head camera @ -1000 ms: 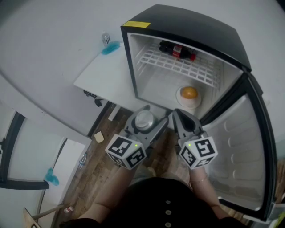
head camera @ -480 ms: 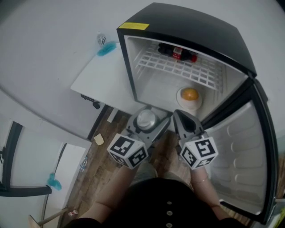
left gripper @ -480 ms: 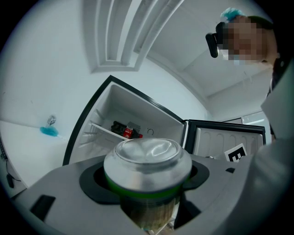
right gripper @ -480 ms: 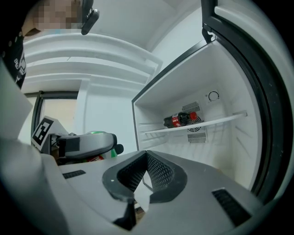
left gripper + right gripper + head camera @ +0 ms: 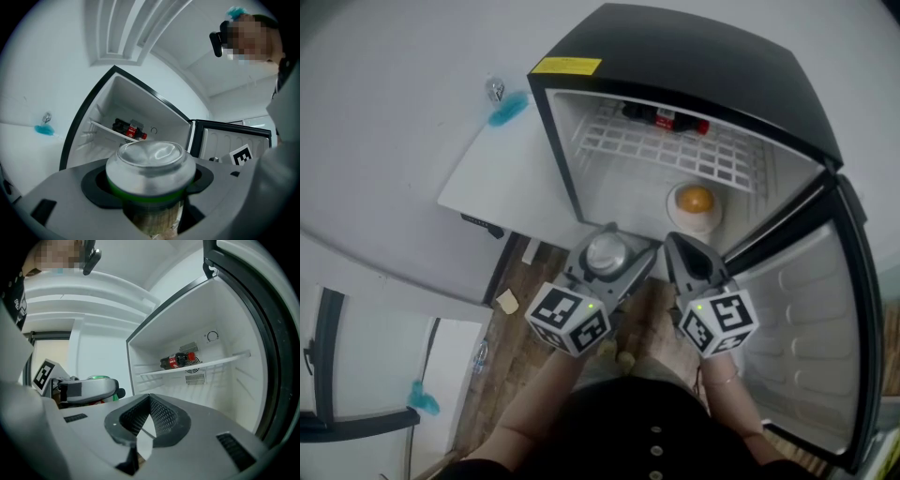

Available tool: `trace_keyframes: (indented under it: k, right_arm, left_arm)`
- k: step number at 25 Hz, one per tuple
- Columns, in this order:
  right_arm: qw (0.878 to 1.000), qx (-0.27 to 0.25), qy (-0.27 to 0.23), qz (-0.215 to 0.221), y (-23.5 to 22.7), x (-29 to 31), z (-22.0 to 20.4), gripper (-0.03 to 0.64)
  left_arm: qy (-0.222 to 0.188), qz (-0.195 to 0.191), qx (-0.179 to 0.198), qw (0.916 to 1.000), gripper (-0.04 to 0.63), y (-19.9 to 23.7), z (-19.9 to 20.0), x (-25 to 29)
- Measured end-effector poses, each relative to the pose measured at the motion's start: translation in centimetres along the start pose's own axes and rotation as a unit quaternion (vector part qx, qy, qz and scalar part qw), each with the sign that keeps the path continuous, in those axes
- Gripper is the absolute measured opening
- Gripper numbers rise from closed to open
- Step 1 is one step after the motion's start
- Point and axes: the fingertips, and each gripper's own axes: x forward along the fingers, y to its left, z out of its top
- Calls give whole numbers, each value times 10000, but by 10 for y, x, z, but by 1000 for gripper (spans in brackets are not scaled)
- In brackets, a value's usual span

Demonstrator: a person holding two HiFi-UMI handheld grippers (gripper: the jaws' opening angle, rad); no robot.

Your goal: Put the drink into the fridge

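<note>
Drink can (image 5: 150, 161) clamped between the jaws of the left gripper (image 5: 617, 246), in front of the open fridge (image 5: 675, 56) and not yet inside. Right gripper (image 5: 149, 400) jaws together, empty. Door stands open; placement is judged outstanding.

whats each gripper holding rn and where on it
The left gripper holds the drink can, jaws clamped round its side just below the top rim. The right gripper is shut and holds nothing.
</note>
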Motion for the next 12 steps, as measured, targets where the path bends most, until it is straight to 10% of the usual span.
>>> trace_keyframes:
  k: [12]
  right_arm:
    - [9989, 177, 103, -415, -21, 23, -16, 8]
  left_arm:
    - [280, -285, 54, 9992, 347, 23, -7, 20]
